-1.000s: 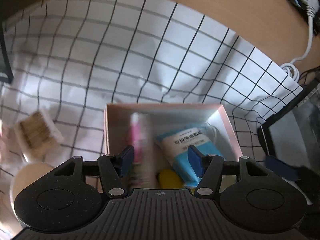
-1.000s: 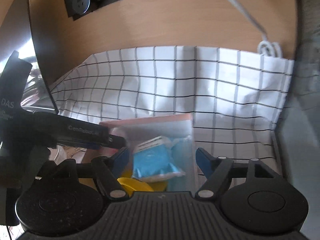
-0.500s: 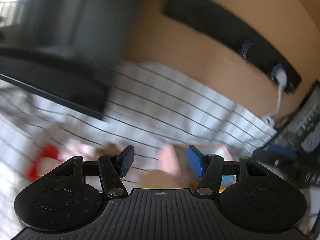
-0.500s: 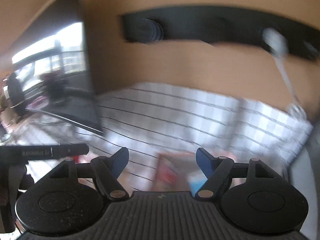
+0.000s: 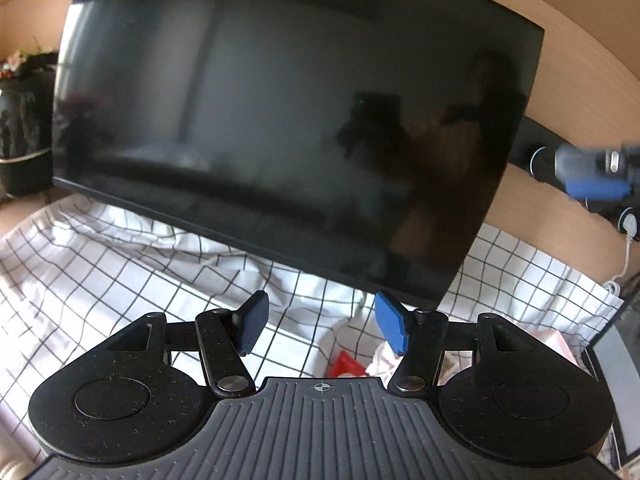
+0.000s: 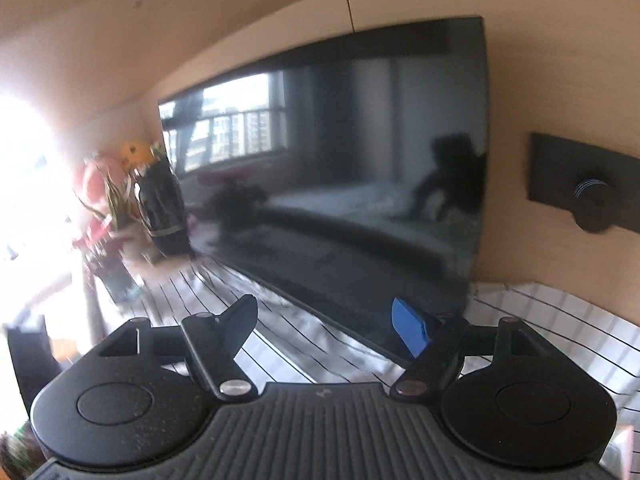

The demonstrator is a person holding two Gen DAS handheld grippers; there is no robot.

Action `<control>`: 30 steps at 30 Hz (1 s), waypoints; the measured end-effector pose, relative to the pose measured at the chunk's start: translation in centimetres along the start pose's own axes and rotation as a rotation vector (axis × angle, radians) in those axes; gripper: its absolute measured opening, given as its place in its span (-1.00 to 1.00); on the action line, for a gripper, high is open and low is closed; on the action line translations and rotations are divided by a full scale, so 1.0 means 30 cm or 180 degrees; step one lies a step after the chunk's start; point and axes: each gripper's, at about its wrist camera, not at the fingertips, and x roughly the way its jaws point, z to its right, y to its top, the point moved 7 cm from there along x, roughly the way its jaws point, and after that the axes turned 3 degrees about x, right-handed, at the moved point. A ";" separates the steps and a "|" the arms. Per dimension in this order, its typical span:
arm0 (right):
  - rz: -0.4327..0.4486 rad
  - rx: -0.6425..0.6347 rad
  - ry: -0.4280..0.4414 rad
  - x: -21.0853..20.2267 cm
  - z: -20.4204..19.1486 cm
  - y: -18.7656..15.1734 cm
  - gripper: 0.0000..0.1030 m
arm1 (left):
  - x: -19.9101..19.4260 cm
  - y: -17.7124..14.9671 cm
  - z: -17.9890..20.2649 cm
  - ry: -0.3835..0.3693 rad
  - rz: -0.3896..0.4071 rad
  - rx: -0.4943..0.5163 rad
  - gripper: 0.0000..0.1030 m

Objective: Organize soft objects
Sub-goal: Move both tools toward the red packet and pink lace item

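Presently spread and empty: left gripper [image 5: 318,328], raised above the checked cloth [image 5: 120,272] on the bench, facing the dark monitor [image 5: 296,128]. Likewise spread, nothing pinched: right gripper [image 6: 326,326]. Red packet [image 5: 346,364] and pale soft bundle [image 5: 382,358] just below, likely awaiting sorting.

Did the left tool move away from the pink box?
Yes. The left tool swung up and leftward: the pink box now sits low at the right, the monitor ahead.

Both grippers held empty, jaws apart.
The left gripper [image 5: 322,326] and right gripper [image 6: 326,326] are seen with blue pads spread wide, nothing gripped between them.
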 end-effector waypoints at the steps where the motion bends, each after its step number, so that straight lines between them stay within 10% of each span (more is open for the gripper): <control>1: -0.0006 -0.0010 0.0006 0.008 -0.005 0.010 0.54 | 0.019 -0.005 -0.008 -0.0066 -0.0055 -0.0007 0.24; 17: -0.1409 0.0011 -0.0300 0.425 0.381 -0.344 0.57 | 0.566 -0.263 0.121 -0.0597 -0.1361 0.0316 0.11; 24: -0.2231 0.0496 0.0010 0.635 0.345 -0.530 0.50 | 0.526 -0.183 0.006 -0.0455 -0.1055 0.0042 0.03; 30: -0.2850 0.0661 0.0245 0.784 0.216 -0.628 0.02 | 0.471 -0.165 -0.093 -0.0410 -0.0924 0.0011 0.03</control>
